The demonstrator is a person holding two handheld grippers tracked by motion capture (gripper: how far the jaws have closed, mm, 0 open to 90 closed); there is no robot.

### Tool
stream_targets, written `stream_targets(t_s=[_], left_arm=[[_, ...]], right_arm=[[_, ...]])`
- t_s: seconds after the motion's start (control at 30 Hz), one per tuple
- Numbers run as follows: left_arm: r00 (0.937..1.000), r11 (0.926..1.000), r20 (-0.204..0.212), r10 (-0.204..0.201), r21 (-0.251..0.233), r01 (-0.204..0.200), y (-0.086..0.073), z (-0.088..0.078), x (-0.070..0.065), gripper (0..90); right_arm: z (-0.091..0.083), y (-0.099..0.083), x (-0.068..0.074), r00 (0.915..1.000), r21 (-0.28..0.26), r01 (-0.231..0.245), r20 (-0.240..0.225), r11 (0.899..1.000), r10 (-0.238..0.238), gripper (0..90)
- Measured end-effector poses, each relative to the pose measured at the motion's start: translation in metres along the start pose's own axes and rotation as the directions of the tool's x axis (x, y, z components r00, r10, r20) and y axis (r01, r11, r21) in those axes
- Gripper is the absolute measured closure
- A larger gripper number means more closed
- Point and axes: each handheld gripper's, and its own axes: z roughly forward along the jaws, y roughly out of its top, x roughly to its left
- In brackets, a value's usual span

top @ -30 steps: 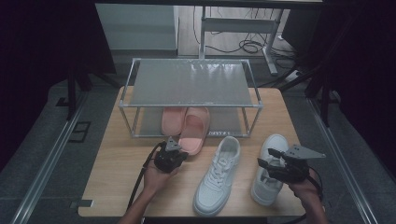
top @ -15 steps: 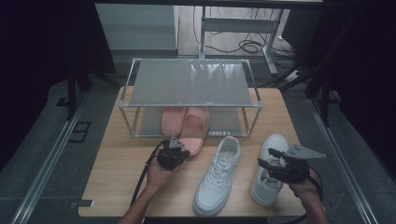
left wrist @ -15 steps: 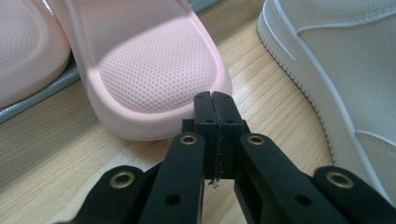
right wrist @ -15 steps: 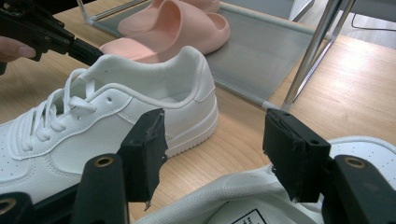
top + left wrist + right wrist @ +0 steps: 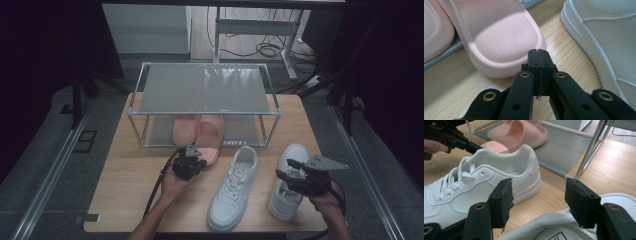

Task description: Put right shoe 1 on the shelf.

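Two pink slippers lie on the lower shelf of a metal shoe rack (image 5: 202, 87). The nearer pink slipper (image 5: 210, 137) (image 5: 506, 37) juts out over the table. My left gripper (image 5: 195, 156) (image 5: 539, 53) is shut with nothing in it, its tips right at that slipper's front rim. Two white sneakers stand on the table: the left sneaker (image 5: 234, 187) (image 5: 486, 182) in the middle, the right sneaker (image 5: 287, 187) (image 5: 564, 225) under my right gripper (image 5: 285, 169) (image 5: 537, 197). That gripper is open above the right sneaker's opening and holds nothing.
The second pink slipper (image 5: 184, 127) (image 5: 434, 30) lies further in on the shelf. A rack leg (image 5: 591, 147) stands just beyond the sneakers. Bare wooden table (image 5: 130, 190) lies to the left of my left hand. The left gripper (image 5: 446, 137) shows behind the left sneaker.
My left gripper has edged slightly forward and right, up to the pink slipper's front rim. The right gripper and both sneakers have stayed put.
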Motion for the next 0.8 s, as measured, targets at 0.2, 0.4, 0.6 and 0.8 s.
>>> stream_targets(t_s=[0.2,0.4,0.6,0.8], left_arm=[[1.0,1.0,-0.008,-0.006,-0.003,0.006,0.002,0.003,0.0,90.0],[0.9995,0.9995,-0.014,-0.029,-0.008,0.029,0.004,0.007,0.001,90.0],[0.9989,0.9991,-0.025,-0.04,-0.013,0.04,0.008,0.011,0.004,90.0],[0.9983,0.9991,-0.04,-0.042,-0.007,0.042,0.014,0.016,0.008,90.0]], right_arm=[[0.0,0.0,0.0,1.0,0.003,0.001,-0.001,1.0,-0.001,39.7],[0.001,0.0,0.0,1.0,0.001,0.0,0.0,1.0,0.0,39.7],[0.0,0.0,0.0,1.0,0.001,0.001,0.0,1.0,-0.001,39.7],[0.0,0.0,0.0,1.0,0.0,0.001,0.001,1.0,-0.001,39.7]])
